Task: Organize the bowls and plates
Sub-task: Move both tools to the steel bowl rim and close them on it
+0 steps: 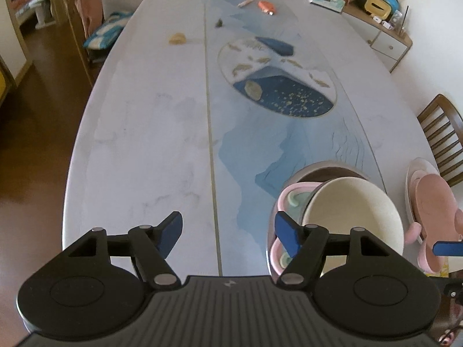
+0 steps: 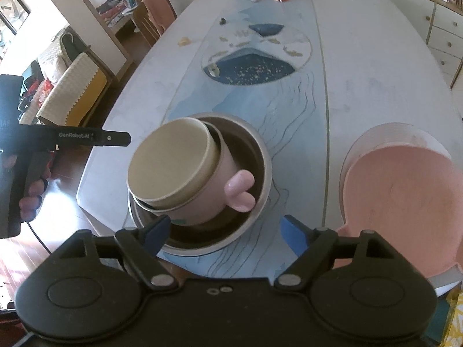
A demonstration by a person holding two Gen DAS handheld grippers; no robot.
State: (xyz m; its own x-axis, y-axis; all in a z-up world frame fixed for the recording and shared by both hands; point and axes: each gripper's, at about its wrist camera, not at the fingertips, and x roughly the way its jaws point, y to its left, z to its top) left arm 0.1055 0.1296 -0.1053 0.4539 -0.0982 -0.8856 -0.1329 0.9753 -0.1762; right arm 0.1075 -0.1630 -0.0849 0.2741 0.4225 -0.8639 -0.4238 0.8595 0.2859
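Observation:
A steel bowl [image 2: 260,156] sits near the table's front edge. Inside it lies a pink bowl with knob handles [image 2: 240,190] and a cream bowl [image 2: 170,162] tilted on top. In the left wrist view the same steel bowl [image 1: 327,166], pink bowl [image 1: 292,196] and cream bowl [image 1: 353,217] show at lower right. To the right, a pink plate [image 2: 405,202] rests on a white plate [image 2: 385,133]; both also show in the left wrist view [image 1: 437,202]. My left gripper [image 1: 228,235] is open and empty over bare table. My right gripper [image 2: 225,234] is open and empty just before the steel bowl.
The long marble-pattern table [image 1: 144,144] carries small items at its far end, including an orange object [image 1: 266,6]. Wooden chairs stand at the right [image 1: 442,136] and far left [image 1: 84,20]. A sideboard [image 1: 387,40] stands at the back right.

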